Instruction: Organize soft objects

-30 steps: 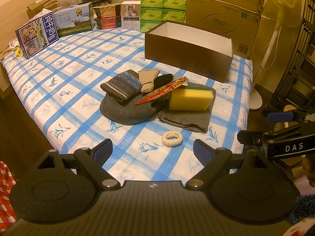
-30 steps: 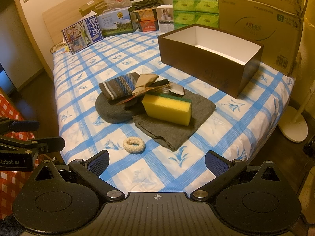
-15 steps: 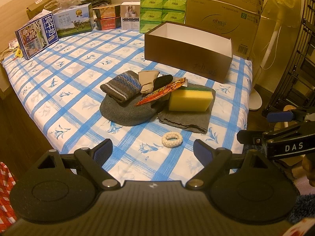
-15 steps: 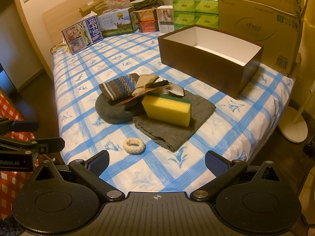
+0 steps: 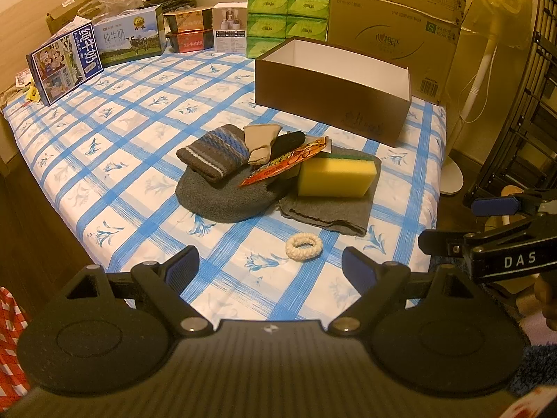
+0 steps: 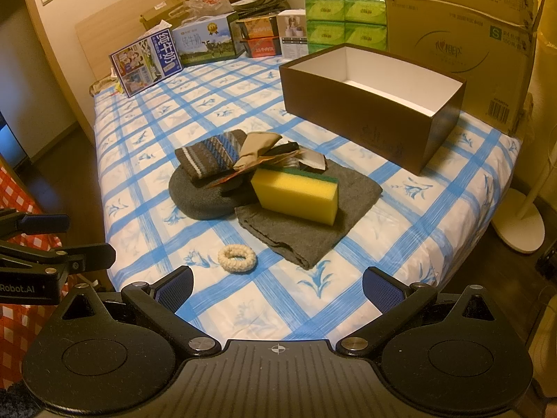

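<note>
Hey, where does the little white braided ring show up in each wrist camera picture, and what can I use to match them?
Left wrist: white braided ring lies low, right of centre, on the bedsheet, apart from the grey cloth just behind it.
Right wrist: ring lies low, left of centre, beside the cloth's near corner.
Shared landmark: the yellow sponge resting on that cloth.

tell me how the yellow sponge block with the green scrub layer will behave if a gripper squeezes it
The yellow sponge block looks like foam, so it would probably compress and weigh little. It rests on the folded grey cloth, which may drag along if the sponge is pushed.
</note>
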A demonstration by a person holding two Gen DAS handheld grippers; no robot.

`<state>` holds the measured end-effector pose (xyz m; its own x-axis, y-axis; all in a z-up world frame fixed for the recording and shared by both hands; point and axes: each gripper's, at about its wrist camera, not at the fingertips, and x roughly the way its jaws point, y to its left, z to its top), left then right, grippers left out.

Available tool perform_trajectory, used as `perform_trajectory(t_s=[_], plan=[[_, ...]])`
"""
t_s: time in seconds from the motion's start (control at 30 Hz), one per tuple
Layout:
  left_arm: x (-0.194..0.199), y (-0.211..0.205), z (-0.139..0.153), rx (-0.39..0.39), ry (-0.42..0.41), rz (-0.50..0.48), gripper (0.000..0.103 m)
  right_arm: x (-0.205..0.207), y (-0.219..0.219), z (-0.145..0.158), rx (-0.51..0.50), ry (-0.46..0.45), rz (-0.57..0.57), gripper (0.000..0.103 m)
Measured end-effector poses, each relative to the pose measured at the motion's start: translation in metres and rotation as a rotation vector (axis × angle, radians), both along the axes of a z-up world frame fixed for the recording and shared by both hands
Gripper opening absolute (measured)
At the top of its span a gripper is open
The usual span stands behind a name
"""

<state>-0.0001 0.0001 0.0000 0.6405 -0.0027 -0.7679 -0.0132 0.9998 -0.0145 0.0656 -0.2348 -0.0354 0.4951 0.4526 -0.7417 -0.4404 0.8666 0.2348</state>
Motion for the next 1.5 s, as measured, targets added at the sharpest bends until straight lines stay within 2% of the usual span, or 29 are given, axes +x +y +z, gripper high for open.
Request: perform_trajectory(t_s=[0.57,0.77,1.17,1.3,1.33,1.43,1.5], plan=[[0.005,0.003,-0.001,0.0,0.004,0.001,0.088,0.003,0.0,-0.004,0.001,0.002,0.0,0.103],[0.007,0.001,-0.017,-0.005,0.009,-0.005,0.088,0.006,0.003,-0.007,0.002,0.006,-0.001,0.103],[0.038,-0.004,-0.036,-0.004,0.067,-0.038,0.088,0.026,0.001,-0.027,0.018,0.031,-0.019,0.103],[0.052,-0.007,-0.047,-0.002,0.084,-0.073,0.083,0.033,0.0,-0.033,0.04,0.041,-0.032,0.103],[0.056,-0.007,-0.051,-0.001,0.083,-0.083,0.083,0.035,-0.001,-0.035,0.042,0.044,-0.036,0.103],[0.067,-0.01,-0.061,0.013,0.094,-0.099,0.082,0.041,-0.001,-0.041,0.043,0.054,-0.038,0.094],[0.076,-0.011,-0.069,0.012,0.106,-0.11,0.079,0.045,-0.001,-0.046,0.035,0.062,-0.043,0.093]])
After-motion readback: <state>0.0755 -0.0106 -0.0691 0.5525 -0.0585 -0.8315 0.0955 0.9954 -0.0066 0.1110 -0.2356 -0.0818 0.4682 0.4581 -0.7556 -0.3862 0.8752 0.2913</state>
